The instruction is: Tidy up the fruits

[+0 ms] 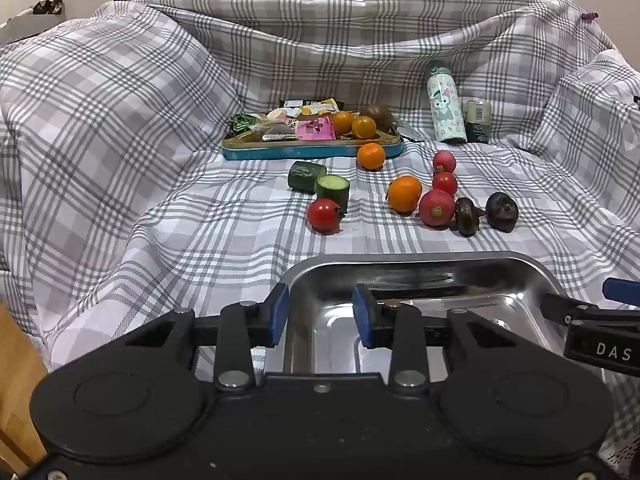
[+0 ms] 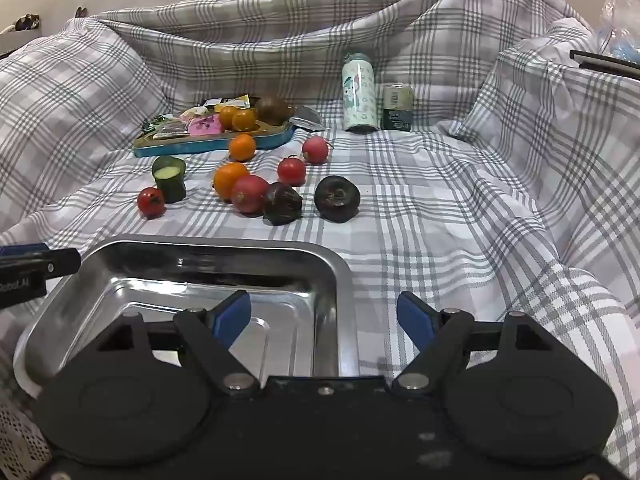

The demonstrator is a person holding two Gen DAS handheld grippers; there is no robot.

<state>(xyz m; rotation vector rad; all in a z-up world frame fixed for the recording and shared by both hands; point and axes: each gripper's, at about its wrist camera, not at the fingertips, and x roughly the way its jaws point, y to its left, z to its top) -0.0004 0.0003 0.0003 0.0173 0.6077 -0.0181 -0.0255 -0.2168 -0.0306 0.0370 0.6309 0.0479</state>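
An empty steel tray (image 1: 520, 268) (image 2: 120, 252) lies at the near edge of the checked cloth. My left gripper (image 1: 320, 312) is open, its fingers straddling the tray's left rim. My right gripper (image 2: 324, 316) is open, straddling the tray's right rim. Beyond the tray lie loose fruits: two oranges (image 1: 404, 193) (image 1: 371, 156), red tomatoes (image 1: 325, 215) (image 1: 445, 182), a pink-red fruit (image 1: 437, 208), two dark fruits (image 1: 502, 212) (image 1: 467, 216) and two cucumber pieces (image 1: 332, 189) (image 1: 306, 176). In the right wrist view the dark fruits (image 2: 336, 199) (image 2: 282, 203) lie nearest.
A blue-rimmed tray (image 1: 312, 148) at the back holds snack packets, two oranges and a brown kiwi-like fruit (image 1: 378, 114). A patterned bottle (image 1: 446, 108) and a green can (image 1: 478, 120) stand at the back right. Cloth folds rise on all sides.
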